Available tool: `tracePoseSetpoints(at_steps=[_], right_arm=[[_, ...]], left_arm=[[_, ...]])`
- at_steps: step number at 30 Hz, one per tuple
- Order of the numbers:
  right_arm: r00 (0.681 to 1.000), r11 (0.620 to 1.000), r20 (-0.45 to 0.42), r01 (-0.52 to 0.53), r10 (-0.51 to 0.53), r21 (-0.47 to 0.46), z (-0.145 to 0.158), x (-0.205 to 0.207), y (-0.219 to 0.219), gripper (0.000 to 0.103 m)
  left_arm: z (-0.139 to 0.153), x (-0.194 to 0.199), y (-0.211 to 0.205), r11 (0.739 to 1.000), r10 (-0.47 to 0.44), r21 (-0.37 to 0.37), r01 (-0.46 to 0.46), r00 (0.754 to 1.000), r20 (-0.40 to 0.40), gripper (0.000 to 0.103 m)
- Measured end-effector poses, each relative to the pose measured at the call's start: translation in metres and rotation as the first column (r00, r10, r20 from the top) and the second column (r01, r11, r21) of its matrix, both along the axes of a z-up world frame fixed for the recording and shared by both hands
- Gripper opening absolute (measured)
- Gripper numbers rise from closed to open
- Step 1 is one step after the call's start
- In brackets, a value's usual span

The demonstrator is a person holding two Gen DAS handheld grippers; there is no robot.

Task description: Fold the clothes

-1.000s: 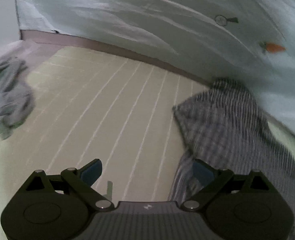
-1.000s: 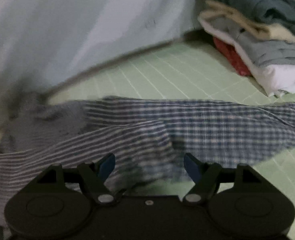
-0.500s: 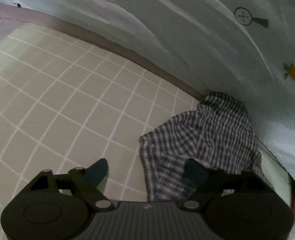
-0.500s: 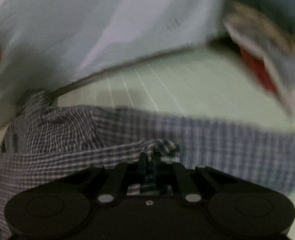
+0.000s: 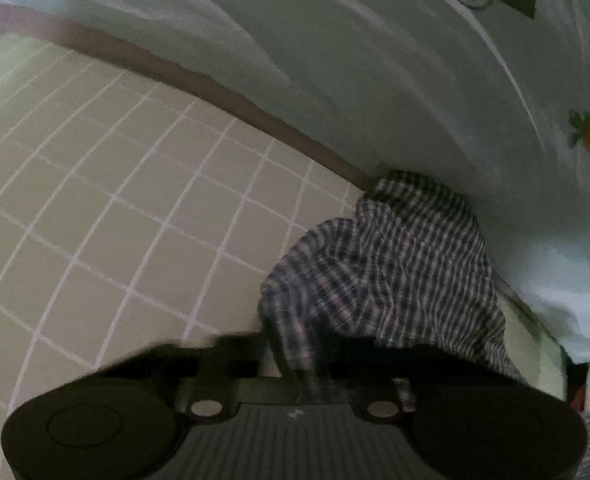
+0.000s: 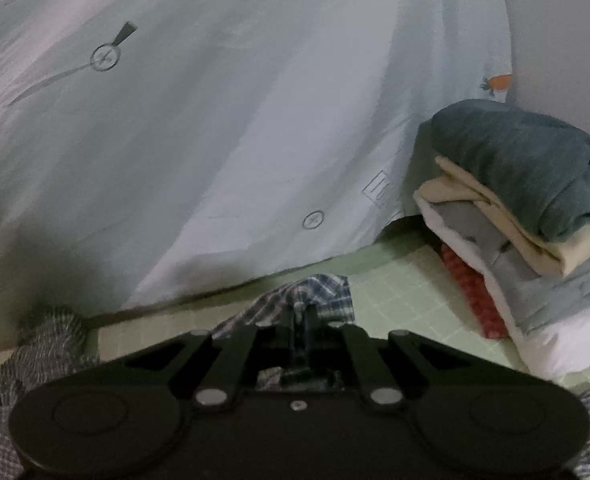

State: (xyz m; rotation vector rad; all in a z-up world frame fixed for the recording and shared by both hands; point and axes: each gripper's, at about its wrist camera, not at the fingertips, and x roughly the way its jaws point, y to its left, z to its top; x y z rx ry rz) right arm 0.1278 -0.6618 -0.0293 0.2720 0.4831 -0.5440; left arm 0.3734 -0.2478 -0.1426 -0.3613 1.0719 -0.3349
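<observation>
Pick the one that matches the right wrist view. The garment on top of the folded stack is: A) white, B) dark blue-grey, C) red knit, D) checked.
B: the folded stack is topped by a dark blue-grey garment, with cream, grey, white and red layers beneath it.

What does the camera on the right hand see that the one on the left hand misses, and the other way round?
Only the right view shows the whole stack of folded clothes and the right gripper, shut on a bunch of the checked shirt.

Only the left view shows the left gripper, shut on another edge of that shirt, and a wide stretch of the green checked mat.

Both show the shirt, the mat and the pale sheet with carrot prints behind.
</observation>
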Motion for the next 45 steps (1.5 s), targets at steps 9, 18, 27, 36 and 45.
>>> tracePoseSetpoints(at_steps=[9, 18, 27, 36, 45], right_arm=[[0.999, 0.998, 0.013, -0.051, 0.051, 0.036, -0.002, 0.011, 0.004, 0.005], [0.991, 0.999, -0.127, -0.041, 0.045, 0.036, -0.049, 0.041, 0.013, 0.005], [0.993, 0.994, -0.035, -0.110, 0.110, -0.010, -0.024, 0.010, 0.057, 0.005], [0.912, 0.912, -0.012, -0.409, 0.409, 0.005, -0.009, -0.069, 0.181, 0.005], [0.849, 0.861, -0.147, -0.491, 0.508, 0.134, -0.055, -0.149, 0.270, 0.005]], left_arm=[[0.047, 0.042, -0.017, 0.986, -0.054, 0.166, 0.022, 0.981, 0.185, 0.003], [0.015, 0.045, -0.024, 0.953, -0.061, 0.303, 0.015, 0.988, 0.142, 0.020], [0.073, -0.021, 0.021, 0.972, -0.014, 0.230, -0.055, 0.958, 0.285, 0.087], [0.102, -0.181, 0.083, 0.963, 0.051, 0.240, -0.126, 0.954, 0.297, 0.093], [0.080, -0.304, 0.137, 0.945, 0.001, 0.320, -0.061, 0.983, 0.184, 0.096]])
